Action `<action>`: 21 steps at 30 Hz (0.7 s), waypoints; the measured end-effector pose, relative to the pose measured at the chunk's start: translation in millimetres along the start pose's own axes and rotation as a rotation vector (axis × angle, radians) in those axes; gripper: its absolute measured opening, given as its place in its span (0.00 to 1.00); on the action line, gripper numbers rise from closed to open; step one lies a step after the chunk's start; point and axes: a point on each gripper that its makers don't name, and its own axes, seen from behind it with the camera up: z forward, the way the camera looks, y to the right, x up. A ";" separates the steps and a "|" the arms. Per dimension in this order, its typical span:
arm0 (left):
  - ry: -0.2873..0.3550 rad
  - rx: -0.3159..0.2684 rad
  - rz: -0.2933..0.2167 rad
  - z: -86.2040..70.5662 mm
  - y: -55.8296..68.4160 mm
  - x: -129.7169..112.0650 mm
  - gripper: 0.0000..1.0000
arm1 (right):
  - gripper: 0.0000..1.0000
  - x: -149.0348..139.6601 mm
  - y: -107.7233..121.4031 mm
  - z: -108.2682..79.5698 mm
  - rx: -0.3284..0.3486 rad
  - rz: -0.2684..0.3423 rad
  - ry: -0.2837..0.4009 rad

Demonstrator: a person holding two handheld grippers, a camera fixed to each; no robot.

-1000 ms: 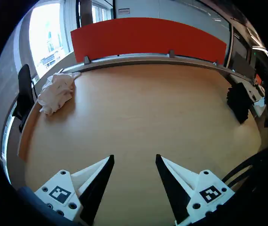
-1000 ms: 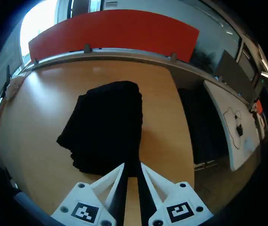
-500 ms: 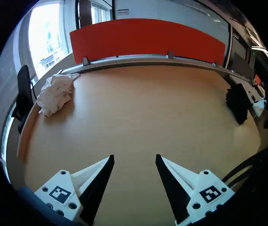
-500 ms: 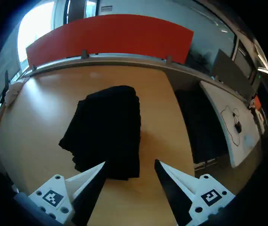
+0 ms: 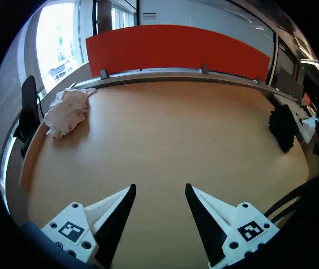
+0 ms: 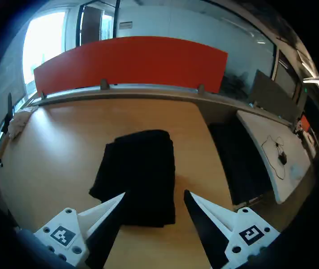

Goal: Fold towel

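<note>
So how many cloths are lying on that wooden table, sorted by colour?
black towel, folded: 1
white cloth, crumpled at the far corner: 1
Total: 2

Ahead of the left fingers (image 5: 114,210) the smooth wooden tabletop (image 5: 173,134) is bare. Just past the right fingers (image 6: 110,215) lies a folded black towel (image 6: 139,175).

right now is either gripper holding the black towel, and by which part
Nothing is held. Both grippers are open: the right gripper above the near end of the black towel, the left gripper above the table.
</note>
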 end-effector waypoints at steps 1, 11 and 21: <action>0.002 0.001 0.000 -0.1 -0.4 0.6 0.81 | 0.91 6.0 -1.8 -1.2 -0.005 0.007 0.018; 0.022 0.008 -0.005 -1.2 -4.0 8.7 0.81 | 0.91 38.6 -15.8 -6.3 -0.030 0.066 0.139; 0.079 0.030 -0.031 -3.7 -12.6 25.1 0.81 | 0.91 64.0 -19.3 -15.1 -0.080 0.082 0.271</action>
